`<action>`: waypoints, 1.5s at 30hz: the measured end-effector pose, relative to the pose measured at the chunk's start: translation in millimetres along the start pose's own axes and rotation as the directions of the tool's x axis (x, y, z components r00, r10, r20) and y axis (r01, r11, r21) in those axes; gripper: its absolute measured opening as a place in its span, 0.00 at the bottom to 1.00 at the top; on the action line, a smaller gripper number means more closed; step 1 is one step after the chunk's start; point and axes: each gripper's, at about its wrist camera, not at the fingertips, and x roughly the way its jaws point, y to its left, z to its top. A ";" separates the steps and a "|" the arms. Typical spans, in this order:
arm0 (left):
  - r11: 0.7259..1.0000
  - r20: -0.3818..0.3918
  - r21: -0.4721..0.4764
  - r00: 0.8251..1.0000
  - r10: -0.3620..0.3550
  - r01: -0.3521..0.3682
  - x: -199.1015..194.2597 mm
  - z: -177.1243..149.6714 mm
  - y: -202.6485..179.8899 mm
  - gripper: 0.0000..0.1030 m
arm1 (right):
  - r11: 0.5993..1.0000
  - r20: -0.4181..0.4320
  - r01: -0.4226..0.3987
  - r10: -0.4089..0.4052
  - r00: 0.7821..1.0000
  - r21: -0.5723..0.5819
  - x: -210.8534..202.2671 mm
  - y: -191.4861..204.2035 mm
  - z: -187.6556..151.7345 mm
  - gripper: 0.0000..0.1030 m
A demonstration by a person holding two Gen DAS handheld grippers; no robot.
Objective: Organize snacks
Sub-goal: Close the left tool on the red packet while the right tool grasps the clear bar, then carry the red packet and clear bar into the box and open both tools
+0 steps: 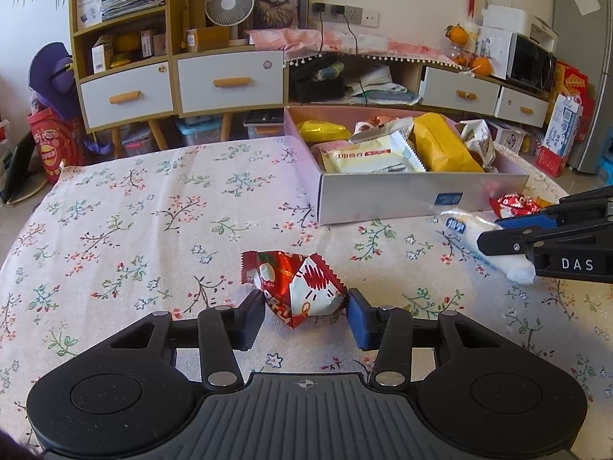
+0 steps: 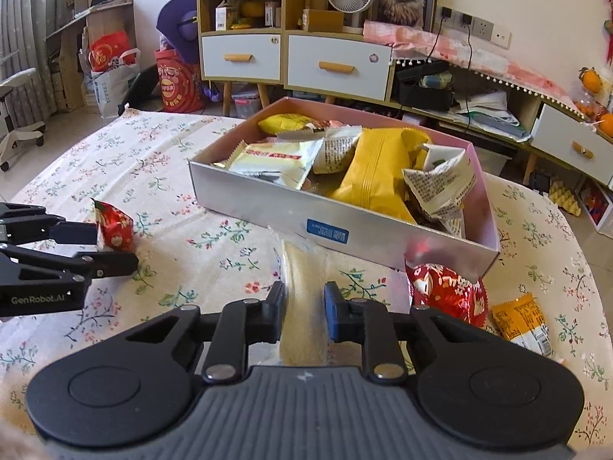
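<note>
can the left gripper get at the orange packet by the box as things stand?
Probably not directly. The orange packet lies at the far right, past the right gripper and its white packet. The left gripper also sits around a red snack.

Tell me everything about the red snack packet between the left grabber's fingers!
The red snack packet is a puffy, crinkly foil pouch, red with white patches and a zigzag-cut edge. It lies on the flowery tablecloth, away from the snack box. The left gripper has a finger on each side of it, about touching.
</note>
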 end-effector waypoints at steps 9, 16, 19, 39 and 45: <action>1.000 0.012 -0.010 1.000 -0.018 0.018 -4.2 3.7 -2.5 0.41 | 0.998 0.016 -0.061 0.060 0.998 0.015 -8.8 2.2 5.6 0.08; 0.999 -0.001 0.004 0.999 -0.032 0.032 -2.4 3.0 -11.2 0.41 | 0.999 -0.023 -0.053 0.053 0.998 -0.012 -3.4 4.7 4.1 0.18; 0.999 -0.007 0.014 0.999 -0.040 0.040 -1.6 2.6 -16.2 0.41 | 0.999 -0.039 -0.045 0.044 0.998 -0.013 0.0 4.4 2.6 0.31; 0.998 -0.012 0.034 0.998 -0.055 0.056 -3.8 5.9 -23.6 0.41 | 0.999 -0.057 -0.045 0.044 0.997 -0.014 -5.5 4.6 5.5 0.17; 0.998 -0.003 0.029 0.998 -0.059 0.059 -6.6 11.9 -23.3 0.41 | 0.998 -0.027 -0.069 0.069 0.997 -0.007 -13.0 4.3 13.3 0.17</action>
